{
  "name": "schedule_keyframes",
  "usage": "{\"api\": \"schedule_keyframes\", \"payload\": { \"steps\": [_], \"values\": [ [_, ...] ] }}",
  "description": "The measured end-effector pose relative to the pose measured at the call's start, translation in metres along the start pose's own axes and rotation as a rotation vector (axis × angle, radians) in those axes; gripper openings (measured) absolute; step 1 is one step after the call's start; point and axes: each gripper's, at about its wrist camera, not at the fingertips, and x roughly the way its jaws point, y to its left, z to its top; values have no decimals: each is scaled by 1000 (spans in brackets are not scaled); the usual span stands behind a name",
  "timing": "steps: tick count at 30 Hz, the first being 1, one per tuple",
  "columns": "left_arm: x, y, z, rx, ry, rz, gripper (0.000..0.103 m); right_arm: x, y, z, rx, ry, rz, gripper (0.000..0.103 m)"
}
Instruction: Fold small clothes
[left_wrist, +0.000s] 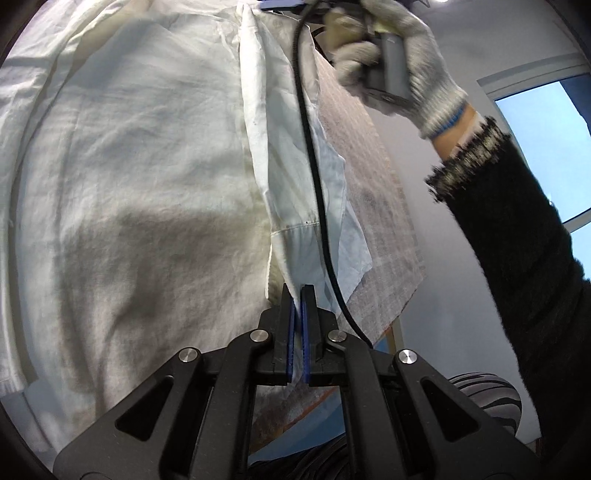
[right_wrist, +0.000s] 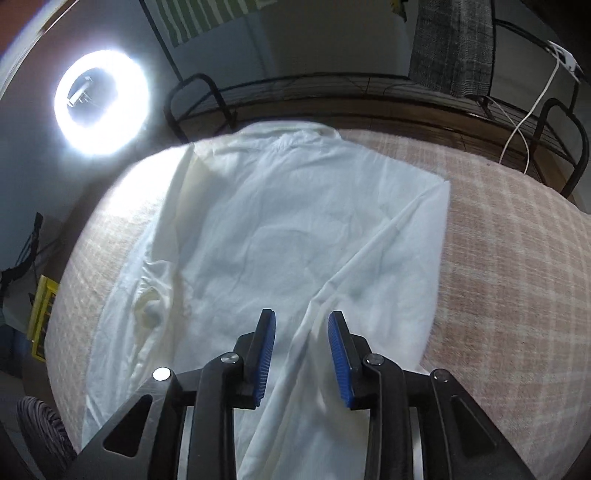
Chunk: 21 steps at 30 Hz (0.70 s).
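Observation:
A white garment (right_wrist: 266, 221) lies spread on a pink-and-white plaid cloth (right_wrist: 517, 258) that covers the table. My left gripper (left_wrist: 298, 290) is shut on an edge of the white garment (left_wrist: 129, 177) and holds a fold of it (left_wrist: 291, 221) lifted. My right gripper (right_wrist: 302, 317) is open, with its blue pads either side of a raised crease of the garment, just above it. In the left wrist view the gloved right hand (left_wrist: 402, 62) holds the other gripper's grey handle at the top, and its black cable (left_wrist: 314, 166) hangs across the fabric.
A bright ring light (right_wrist: 101, 99) shines at the left. A black metal rail (right_wrist: 199, 96) and a grey plaid cloth (right_wrist: 454, 48) stand behind the table. A white cable (right_wrist: 532, 110) hangs at the right. A yellow crate (right_wrist: 42, 317) is on the floor at left.

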Motion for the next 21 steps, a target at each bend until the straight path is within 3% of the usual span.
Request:
{"api": "schedule_keyframes", "payload": {
  "steps": [6,14,16,19,21],
  "values": [
    [-12,-8,2,78,-9,99,1,-58,-12,-29,42,-69,-6,31],
    [-24,-24,4,174,-47,183,2,-120,-31,-106,118,-94,34,33],
    [-24,-26,4,192,-49,198,9,-131,-34,-128,134,-86,50,33],
    [-26,-29,3,205,-66,208,30,-142,-36,-164,168,-78,84,33],
    [-31,-24,4,201,-82,208,30,-145,-35,-186,185,-74,96,33]
  ]
}}
